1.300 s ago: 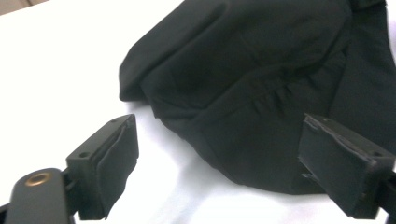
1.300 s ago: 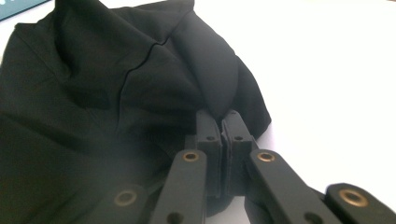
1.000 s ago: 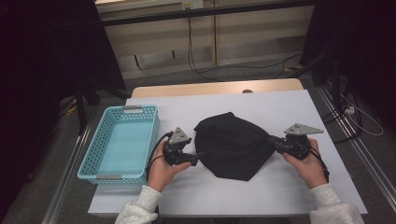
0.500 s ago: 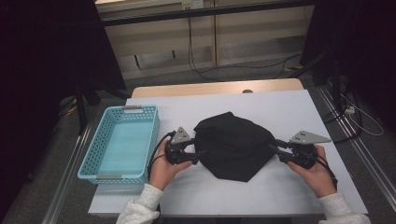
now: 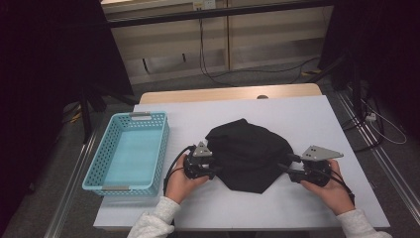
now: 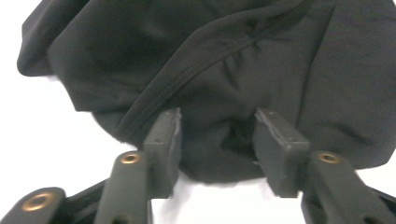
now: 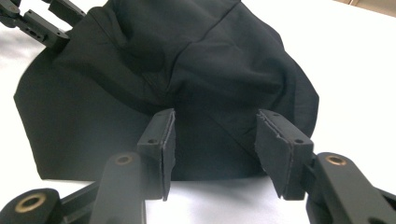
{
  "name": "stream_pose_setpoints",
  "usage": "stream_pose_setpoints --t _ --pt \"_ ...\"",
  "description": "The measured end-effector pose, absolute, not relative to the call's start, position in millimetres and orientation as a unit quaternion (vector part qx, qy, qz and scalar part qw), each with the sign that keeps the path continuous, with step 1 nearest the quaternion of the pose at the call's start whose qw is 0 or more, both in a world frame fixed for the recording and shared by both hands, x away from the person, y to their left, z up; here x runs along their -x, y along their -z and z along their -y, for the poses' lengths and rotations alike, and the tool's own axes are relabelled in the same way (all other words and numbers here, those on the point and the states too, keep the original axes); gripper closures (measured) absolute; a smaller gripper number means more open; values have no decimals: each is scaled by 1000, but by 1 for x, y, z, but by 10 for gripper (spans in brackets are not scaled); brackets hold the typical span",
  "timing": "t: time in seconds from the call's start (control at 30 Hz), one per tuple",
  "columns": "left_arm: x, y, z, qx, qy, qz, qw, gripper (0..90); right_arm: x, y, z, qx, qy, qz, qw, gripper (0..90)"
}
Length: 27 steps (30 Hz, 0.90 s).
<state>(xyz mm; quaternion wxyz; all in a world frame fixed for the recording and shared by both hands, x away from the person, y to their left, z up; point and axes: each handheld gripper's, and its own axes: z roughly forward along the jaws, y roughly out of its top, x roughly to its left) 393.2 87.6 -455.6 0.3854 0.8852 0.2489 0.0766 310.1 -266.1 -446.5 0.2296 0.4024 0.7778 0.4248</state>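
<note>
The black garment [image 5: 247, 158] lay bunched at the centre of the white table [image 5: 307, 119], right of the blue basket [image 5: 130, 153]. The left gripper [image 5: 214, 171] had just been closing, jaws apart with the cloth's edge between them, unclamped. The right gripper [image 5: 286, 168] had just been opening, jaws apart at the opposite edge.

tongs [image 6: 216, 140]: jaws apart, closing | black cloth [image 6: 224, 56]: edge between jaws, on white table [image 6: 42, 130]
</note>
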Motion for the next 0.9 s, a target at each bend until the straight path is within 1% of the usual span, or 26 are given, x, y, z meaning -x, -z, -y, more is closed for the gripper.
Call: stream_pose_setpoints --t 0.03,0.1,0.17,0.3,0.33,0.4,0.5,0.7,0.9 --pt "-393 456 -87 -886 -70 -248 385 604 -311 447 266 -403 -423 -779 229 491" --pt "-392 456 -85 -885 -64 -249 387 652 -311 447 266 -403 -425 -778 228 493" --pt "-390 455 -84 -887 -58 -249 385 736 -311 448 266 -405 -427 -776 229 496" --pt "-389 454 -82 -887 -49 -253 383 839 -311 448 266 -405 -428 -775 228 515" --pt "-389 453 -81 -888 -50 -252 381 852 -311 448 266 -404 -427 -776 227 520" --pt "-389 451 -80 -888 -48 -258 378 867 -311 448 266 -409 -423 -776 227 553" --pt "-389 444 -83 -880 -56 -267 388 874 -312 448 266 -410 -429 -772 227 550" --pt "-393 420 -98 -843 -84 -296 441 880 -310 446 262 -392 -442 -776 220 529" --pt "-399 418 -107 -831 -87 -316 450 881 -310 447 248 -371 -446 -790 198 548"
